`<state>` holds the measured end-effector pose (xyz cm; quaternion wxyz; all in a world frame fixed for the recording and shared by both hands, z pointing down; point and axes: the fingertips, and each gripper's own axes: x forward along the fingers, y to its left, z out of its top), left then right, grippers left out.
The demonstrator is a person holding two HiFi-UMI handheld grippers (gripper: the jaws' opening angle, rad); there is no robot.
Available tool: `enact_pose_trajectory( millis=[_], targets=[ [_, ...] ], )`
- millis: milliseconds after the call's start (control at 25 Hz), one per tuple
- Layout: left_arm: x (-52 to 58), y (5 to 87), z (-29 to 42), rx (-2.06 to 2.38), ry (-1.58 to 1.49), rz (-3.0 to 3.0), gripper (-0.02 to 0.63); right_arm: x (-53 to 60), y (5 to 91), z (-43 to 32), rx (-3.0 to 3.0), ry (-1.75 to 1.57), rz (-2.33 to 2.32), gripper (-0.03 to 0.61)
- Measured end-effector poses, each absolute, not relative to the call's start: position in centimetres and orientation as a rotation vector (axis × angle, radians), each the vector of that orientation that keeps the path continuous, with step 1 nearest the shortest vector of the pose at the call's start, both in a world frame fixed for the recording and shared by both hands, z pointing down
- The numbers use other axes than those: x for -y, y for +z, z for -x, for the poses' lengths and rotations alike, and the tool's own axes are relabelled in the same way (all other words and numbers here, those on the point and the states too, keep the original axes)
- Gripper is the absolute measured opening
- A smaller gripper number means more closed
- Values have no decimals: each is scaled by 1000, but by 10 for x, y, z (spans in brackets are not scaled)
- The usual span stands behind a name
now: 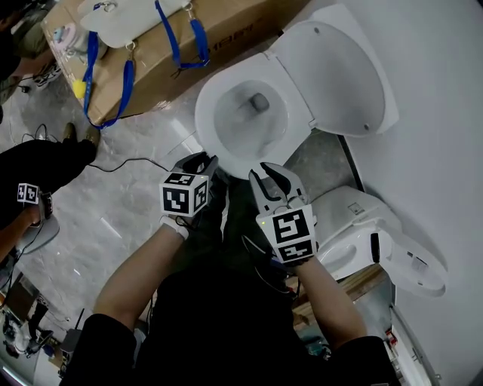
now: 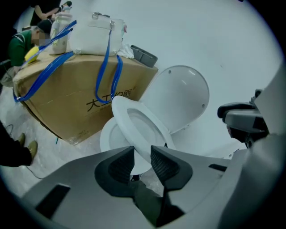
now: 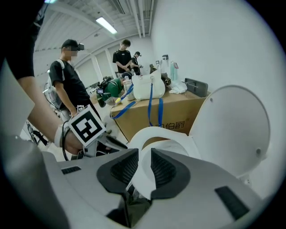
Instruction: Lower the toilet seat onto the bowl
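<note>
Together, left gripper (image 2: 142, 153) and right gripper (image 3: 139, 155) clamp the tilted toilet seat's (image 2: 119, 107) front rim above the bowl (image 2: 107, 137).

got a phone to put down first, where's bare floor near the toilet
Most room: the floor left of the toilet, beside the box, crossed by one cable. A smaller patch: between lid and second toilet. Crowded: the box top under the bag, and the toilet's front, where the left hand-held gripper and the right hand-held gripper hold the seat.
</note>
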<state>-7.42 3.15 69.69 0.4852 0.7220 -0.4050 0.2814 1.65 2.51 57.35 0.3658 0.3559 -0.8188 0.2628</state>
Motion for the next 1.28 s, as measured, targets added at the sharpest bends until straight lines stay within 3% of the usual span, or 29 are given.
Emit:
enact_pose_trajectory(
  millis=[1280],
  targets=[
    [-57, 876, 117, 1014, 725, -1602, 120, 0, 625, 13, 2260, 783, -920, 101]
  ],
)
